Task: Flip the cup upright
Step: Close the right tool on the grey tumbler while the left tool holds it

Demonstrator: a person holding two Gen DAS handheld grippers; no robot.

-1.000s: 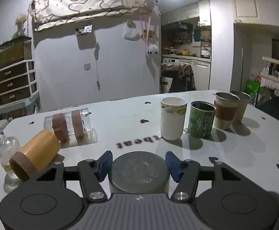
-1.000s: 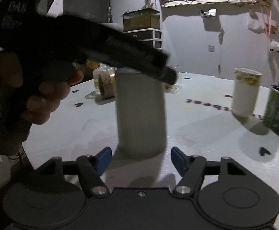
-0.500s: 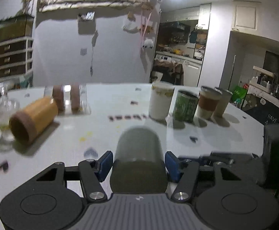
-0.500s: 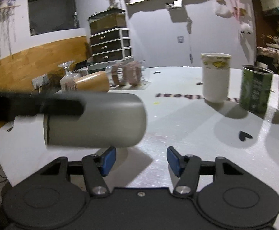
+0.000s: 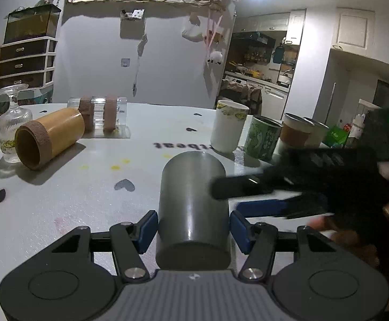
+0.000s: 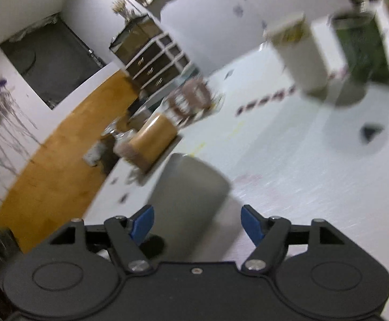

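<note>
A plain grey metal cup point(image 5: 194, 203) lies between the blue pads of my left gripper point(image 5: 194, 227), base toward the camera, held over the white table point(image 5: 74, 192). The pads press its sides. My right gripper point(image 6: 197, 223) is open, tilted, with the same grey cup point(image 6: 189, 200) between its fingers without touching; its dark fingers point(image 5: 247, 187) reach in from the right in the left wrist view. That view is blurred.
A wooden cup point(image 5: 47, 139) and a clear glass with brown bands point(image 5: 100, 116) lie on their sides at the back left, by a small glass bottle point(image 5: 12, 123). A white cup point(image 5: 227, 125), a green cup point(image 5: 262, 140) and two sleeved cups point(image 5: 296, 133) stand upright at the right.
The left gripper has turned the grey cup from upside-down to lying along its fingers. The right gripper has swung in, tilted, around the cup from the right.
</note>
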